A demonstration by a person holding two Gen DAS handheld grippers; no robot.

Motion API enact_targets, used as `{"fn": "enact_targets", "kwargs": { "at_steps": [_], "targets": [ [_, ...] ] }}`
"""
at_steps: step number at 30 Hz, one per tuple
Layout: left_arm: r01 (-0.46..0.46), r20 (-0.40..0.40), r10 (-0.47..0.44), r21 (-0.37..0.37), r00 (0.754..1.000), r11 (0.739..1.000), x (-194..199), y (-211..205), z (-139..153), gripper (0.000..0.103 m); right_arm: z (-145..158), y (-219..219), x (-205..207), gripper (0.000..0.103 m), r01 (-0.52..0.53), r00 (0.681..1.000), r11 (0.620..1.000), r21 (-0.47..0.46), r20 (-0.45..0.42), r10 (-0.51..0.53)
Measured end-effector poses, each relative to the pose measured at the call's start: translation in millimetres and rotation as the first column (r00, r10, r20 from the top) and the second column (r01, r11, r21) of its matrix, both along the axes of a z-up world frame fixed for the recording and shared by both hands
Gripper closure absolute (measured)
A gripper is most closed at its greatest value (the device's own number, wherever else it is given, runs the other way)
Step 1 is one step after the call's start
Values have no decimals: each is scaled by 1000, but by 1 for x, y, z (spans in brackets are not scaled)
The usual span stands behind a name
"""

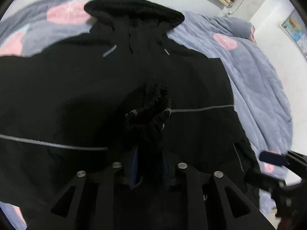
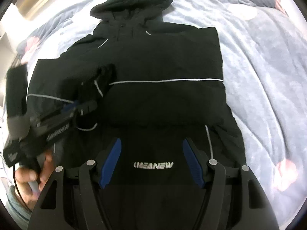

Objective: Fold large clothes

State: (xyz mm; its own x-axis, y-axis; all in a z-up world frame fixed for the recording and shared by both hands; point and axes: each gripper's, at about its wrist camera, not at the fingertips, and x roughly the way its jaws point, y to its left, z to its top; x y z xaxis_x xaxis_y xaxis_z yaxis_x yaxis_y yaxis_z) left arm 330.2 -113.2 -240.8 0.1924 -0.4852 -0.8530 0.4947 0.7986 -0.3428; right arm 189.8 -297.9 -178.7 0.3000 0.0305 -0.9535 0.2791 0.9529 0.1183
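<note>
A large black hooded jacket (image 2: pixel 163 61) with grey piping lies flat on the bed, hood away from me; it fills the left wrist view (image 1: pixel 76 88). My left gripper (image 1: pixel 149 164) is shut on the end of the jacket's sleeve (image 1: pixel 151 107), held above the jacket's body. In the right wrist view the left gripper (image 2: pixel 80 107) shows at the left with the sleeve cuff (image 2: pixel 105 76) in its fingers. My right gripper (image 2: pixel 151 159) is open and empty above the jacket's lower hem, blue pads (image 2: pixel 111 163) apart. Its finger shows in the left wrist view (image 1: pixel 272 158).
The bed is covered by a blue-grey fleece blanket (image 2: pixel 259 67) with pink spots (image 1: pixel 224 41). A white wall with a poster (image 1: pixel 295 32) stands beyond the bed. A hand (image 2: pixel 30 176) holds the left gripper's handle.
</note>
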Motion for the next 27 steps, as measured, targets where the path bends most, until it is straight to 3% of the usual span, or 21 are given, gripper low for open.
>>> {"fn": "enact_targets", "kwargs": {
  "at_steps": [2,5,8,12,16,20,22,23,27],
  "targets": [
    [20,-93,-28,-88,995,996,0,10,-2,56,0,1,8,34,-8,1000,1000,16,6,7],
    [-3,-177,-34,-206,984,979,-7,32,3,45,2,10,27,34,-35,999,999,33,25,34],
    [-3,-155,-24,-169,988,986,-16,48,12,43,0,24,47,33,-68,997,996,50,46,66],
    [-27,-125,11,-122,992,992,-25,79,22,43,-17,36,75,33,-77,997,987,143,42,72],
    [-97,-117,87,-89,989,991,-24,114,28,43,-36,40,94,28,-43,999,973,227,17,40],
    [-140,-58,136,-82,989,987,-22,140,42,43,-59,44,106,28,1,1000,956,295,-16,4],
    [-166,-39,163,-77,986,983,-19,151,50,43,-65,46,109,44,11,1000,950,313,-25,-3],
    [-176,-26,174,-73,984,982,-16,153,53,43,-65,47,109,59,11,1000,950,313,-25,-3],
    [-219,57,221,-36,974,975,-5,162,69,43,-34,56,100,69,-39,998,976,216,53,28]
  ]
}}
